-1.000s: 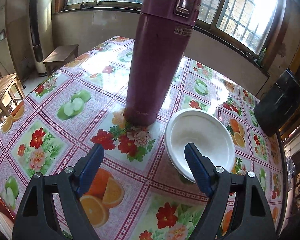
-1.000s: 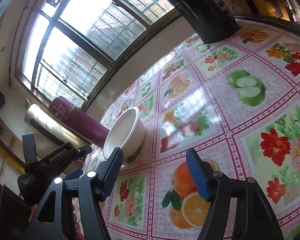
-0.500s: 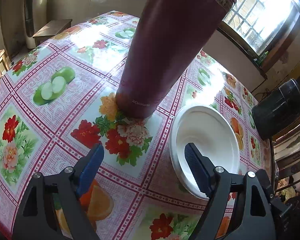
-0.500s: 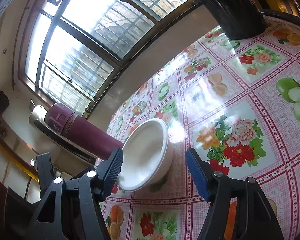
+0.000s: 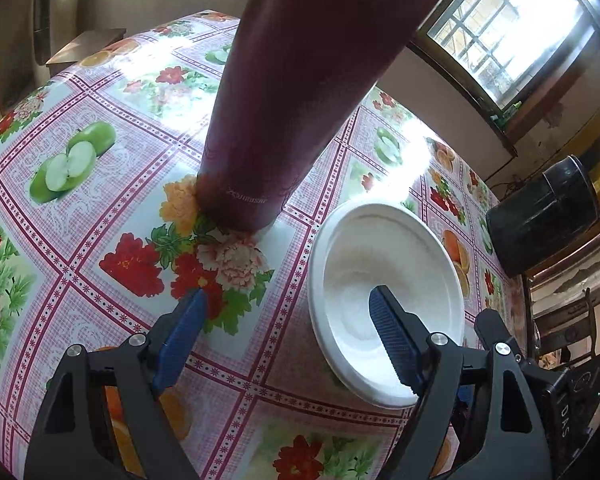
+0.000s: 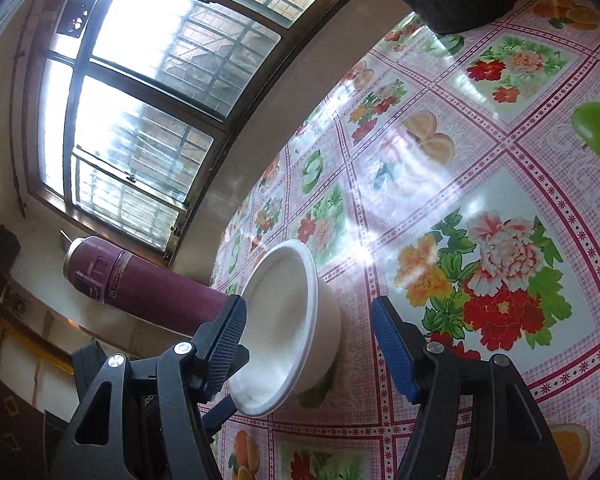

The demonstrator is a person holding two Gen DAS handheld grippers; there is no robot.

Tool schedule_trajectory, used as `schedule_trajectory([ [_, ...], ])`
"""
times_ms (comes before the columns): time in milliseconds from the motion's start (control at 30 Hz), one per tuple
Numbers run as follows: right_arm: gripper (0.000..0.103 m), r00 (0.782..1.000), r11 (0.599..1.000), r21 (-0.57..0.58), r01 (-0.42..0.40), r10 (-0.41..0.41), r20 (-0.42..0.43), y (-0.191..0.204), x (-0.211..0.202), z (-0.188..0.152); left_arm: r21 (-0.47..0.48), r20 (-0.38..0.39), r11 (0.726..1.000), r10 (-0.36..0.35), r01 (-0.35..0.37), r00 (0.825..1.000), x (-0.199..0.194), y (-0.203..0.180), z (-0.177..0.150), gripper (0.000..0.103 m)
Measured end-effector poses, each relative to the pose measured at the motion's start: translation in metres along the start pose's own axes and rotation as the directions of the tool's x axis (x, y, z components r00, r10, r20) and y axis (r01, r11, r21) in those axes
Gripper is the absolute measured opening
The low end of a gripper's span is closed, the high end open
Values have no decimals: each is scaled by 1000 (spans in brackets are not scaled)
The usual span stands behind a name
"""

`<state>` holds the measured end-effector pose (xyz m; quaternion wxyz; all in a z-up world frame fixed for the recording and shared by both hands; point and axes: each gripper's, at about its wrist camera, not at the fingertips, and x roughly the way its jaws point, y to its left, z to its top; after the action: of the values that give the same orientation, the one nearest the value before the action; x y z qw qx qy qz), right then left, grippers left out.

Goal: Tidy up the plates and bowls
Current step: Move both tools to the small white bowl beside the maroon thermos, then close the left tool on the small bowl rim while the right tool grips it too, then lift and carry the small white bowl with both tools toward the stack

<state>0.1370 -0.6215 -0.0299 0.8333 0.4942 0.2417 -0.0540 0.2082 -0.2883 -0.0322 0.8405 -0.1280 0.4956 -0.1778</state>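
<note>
One white bowl (image 5: 384, 280), one maroon flask (image 5: 292, 92), one black container (image 5: 540, 212), two grippers

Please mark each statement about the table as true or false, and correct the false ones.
1. The white bowl is empty. True.
2. The maroon flask lies on its side. False: it stands upright on the tablecloth.
3. The right gripper has the bowl's rim between its fingers. True: one finger is over the bowl's inside, the other outside its wall, and the pads do not yet press.
4. The left gripper is shut on the flask. False: it is open and holds nothing.
5. A second bowl is stacked inside the white bowl. False: only one bowl shows.
</note>
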Motion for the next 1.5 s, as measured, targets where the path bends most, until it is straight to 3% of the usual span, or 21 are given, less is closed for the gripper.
schedule_trajectory([
  [167,51,1000,1000,-16,11,-12,-5,1,2,-3,12,-7,1000,-11,11,1000,5,-2,-2,83],
  [233,37,1000,1000,-25,17,-18,-19,1,6,-3,-2,-11,1000,-29,29,1000,7,0,-4,81],
  [400,24,999,999,-32,40,-41,-19,0,8,-4,-27,-8,999,-32,32,999,6,7,-3,42],
  [800,7,999,998,-53,43,-44,-23,2,8,-5,-19,-25,997,-80,79,996,4,1,-6,21],
  [1000,6,998,998,-32,47,-48,-37,-1,7,-6,-22,-47,995,-101,100,994,7,-1,-6,13],
  [1200,6,998,999,4,37,-36,-51,-6,0,-8,-28,-69,990,-143,141,987,4,-4,-9,13],
  [1500,6,997,998,23,58,-57,-49,-15,-27,-11,8,-68,990,-136,137,988,-7,-11,-24,13],
])
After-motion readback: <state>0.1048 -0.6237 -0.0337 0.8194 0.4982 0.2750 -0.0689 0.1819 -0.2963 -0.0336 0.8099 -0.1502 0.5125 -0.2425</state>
